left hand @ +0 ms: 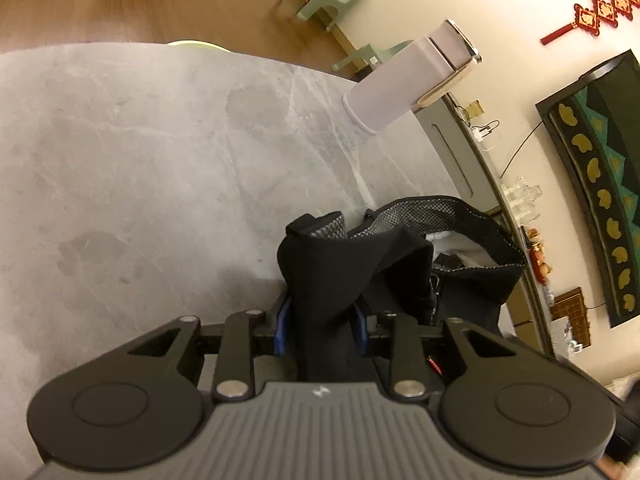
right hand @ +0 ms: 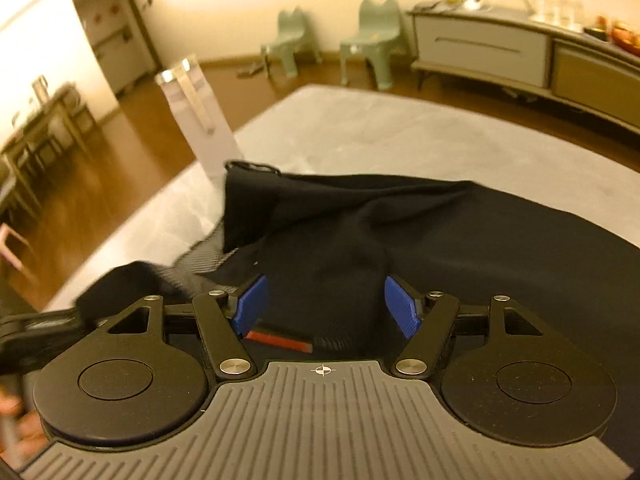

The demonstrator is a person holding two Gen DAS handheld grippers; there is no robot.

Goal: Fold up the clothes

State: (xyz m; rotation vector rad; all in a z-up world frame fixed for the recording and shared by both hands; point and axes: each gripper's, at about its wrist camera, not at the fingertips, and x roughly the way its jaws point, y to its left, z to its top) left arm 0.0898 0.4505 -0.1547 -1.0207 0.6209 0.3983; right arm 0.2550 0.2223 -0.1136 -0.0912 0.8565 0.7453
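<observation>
Lying bunched on a grey marble-patterned tabletop (left hand: 152, 152), a black garment (left hand: 400, 264) with a grey mesh lining fills the lower middle of both wrist views.

From the left wrist view, the left gripper (left hand: 322, 318) is clamped on a thick fold of the black fabric; the cloth runs between its blue pads (left hand: 283, 320) and rises in a hump just ahead of them. Past that hump, a mesh-lined opening of the garment gapes towards the right. Further back on the table stands a tall pale lilac bottle (left hand: 394, 80) with a strap on its side.

From the right wrist view, the right gripper (right hand: 324, 306) has its jaws spread wide over the garment (right hand: 360, 232). Black cloth lies between the blue pads (right hand: 250, 304), which stand clear of it on both sides, so nothing is gripped. The fabric spreads to the right across the table (right hand: 400, 132), with a strip of grey mesh showing at its left edge. The lilac bottle (right hand: 200, 120) stands just behind the garment's far corner.

Beyond the table are a wooden floor (right hand: 132, 148), two pale green chairs (right hand: 372, 40) and a long low sideboard (right hand: 488, 44).
</observation>
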